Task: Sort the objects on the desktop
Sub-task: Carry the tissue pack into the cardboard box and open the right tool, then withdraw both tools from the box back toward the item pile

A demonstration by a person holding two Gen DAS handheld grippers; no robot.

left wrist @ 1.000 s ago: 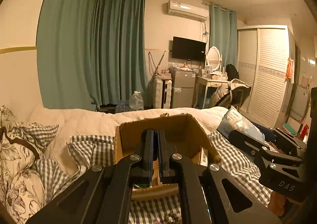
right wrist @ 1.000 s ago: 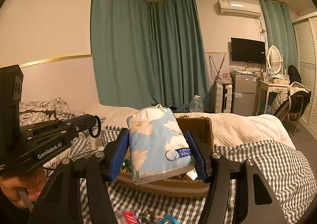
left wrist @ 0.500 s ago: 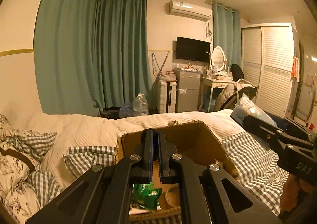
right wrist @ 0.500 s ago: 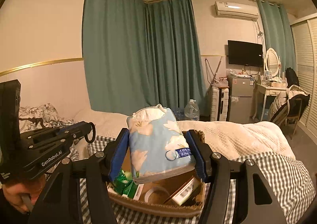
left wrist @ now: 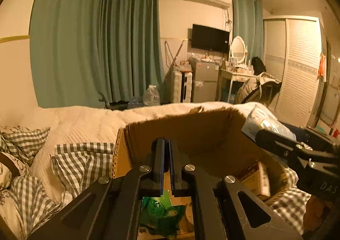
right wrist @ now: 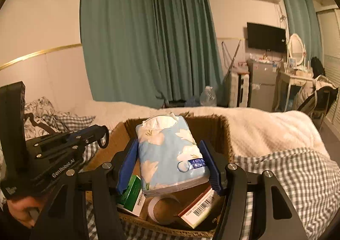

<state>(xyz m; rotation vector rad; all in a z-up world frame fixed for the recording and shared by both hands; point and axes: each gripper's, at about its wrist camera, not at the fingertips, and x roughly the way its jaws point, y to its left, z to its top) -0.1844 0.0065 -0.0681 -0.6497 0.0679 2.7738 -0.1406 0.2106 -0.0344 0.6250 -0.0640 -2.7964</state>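
My right tongs [right wrist: 169,160] clamp the tissue pack [right wrist: 173,155] at frame centre above the cardboard box [right wrist: 223,131], which already holds several items; release remains. Left tongs [left wrist: 166,163] are together, empty.

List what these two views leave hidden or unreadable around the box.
- Box floor: right wrist view, covered by the tissue pack held in the right gripper.
- Green packet: left wrist view, mostly behind the shut left gripper.
- Tissue pack label: right wrist view, print too small.
- Box's near wall: left wrist view, cut off by the bottom edge.
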